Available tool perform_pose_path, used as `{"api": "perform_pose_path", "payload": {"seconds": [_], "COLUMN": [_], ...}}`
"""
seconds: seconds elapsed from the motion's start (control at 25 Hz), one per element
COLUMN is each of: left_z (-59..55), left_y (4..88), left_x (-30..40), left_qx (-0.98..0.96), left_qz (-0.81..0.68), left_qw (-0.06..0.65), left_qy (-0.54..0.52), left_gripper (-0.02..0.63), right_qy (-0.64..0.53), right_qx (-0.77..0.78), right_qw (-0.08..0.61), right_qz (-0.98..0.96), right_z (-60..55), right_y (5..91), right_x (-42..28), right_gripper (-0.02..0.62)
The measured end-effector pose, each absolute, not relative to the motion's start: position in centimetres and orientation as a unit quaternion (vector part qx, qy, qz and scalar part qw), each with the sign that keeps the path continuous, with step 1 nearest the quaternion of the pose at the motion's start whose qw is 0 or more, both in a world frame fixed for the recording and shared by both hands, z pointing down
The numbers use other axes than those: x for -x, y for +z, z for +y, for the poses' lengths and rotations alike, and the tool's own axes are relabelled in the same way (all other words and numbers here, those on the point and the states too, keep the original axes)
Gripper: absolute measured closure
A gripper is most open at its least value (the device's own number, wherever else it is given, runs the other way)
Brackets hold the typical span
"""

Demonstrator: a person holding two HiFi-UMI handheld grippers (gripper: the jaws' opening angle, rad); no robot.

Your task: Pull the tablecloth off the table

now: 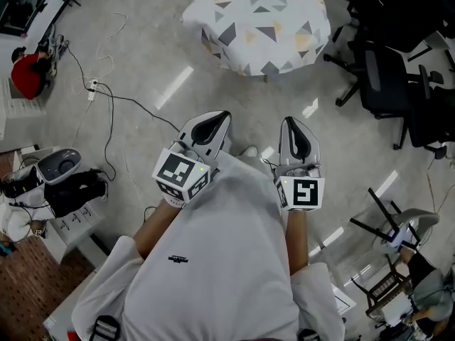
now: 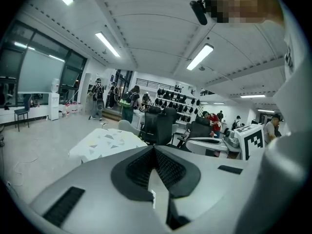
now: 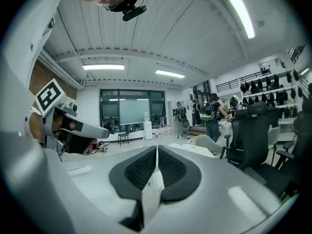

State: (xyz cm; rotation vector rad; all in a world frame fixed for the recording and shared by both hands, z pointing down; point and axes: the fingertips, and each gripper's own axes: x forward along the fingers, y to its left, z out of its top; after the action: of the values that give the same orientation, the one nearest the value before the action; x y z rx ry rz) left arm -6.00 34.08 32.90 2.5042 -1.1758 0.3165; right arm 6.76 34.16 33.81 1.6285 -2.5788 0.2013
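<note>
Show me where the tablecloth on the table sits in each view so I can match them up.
Head view: tablecloth at top centre.
Left gripper view: tablecloth lower left of centre.
Right gripper view: only a pale sliver low, just right of centre, probably the tablecloth.
Shared landmark: the black office chairs, to the right of the tablecloth in all three.
</note>
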Motion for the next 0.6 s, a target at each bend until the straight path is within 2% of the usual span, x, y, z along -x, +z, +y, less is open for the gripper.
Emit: {"api": "perform_pose_path", "payload": {"seconds": [0.32, 0.6], "left_z": [33.9, 29.2], "left_y": [33.7, 33.6], "left_x": [4.8, 4.7], "left_qx": [-0.880, -0.885], "left_qz": [-0.424, -0.413], "left_qw": [0.182, 0.186], "left_qy": [0.109, 0.108], "left_gripper": [0.600, 0.600], "right_qy": [0.078, 0.073], "right_qx": [-0.539, -0.547], "right_qw": [0.051, 0.062], "right_qz": [-0.837, -0.832], "right_z": [35.3, 30.3], "right_y": [35.0, 34.8], "right_x": [-8.4, -9.4], "right_gripper": [0.589, 0.589]}}
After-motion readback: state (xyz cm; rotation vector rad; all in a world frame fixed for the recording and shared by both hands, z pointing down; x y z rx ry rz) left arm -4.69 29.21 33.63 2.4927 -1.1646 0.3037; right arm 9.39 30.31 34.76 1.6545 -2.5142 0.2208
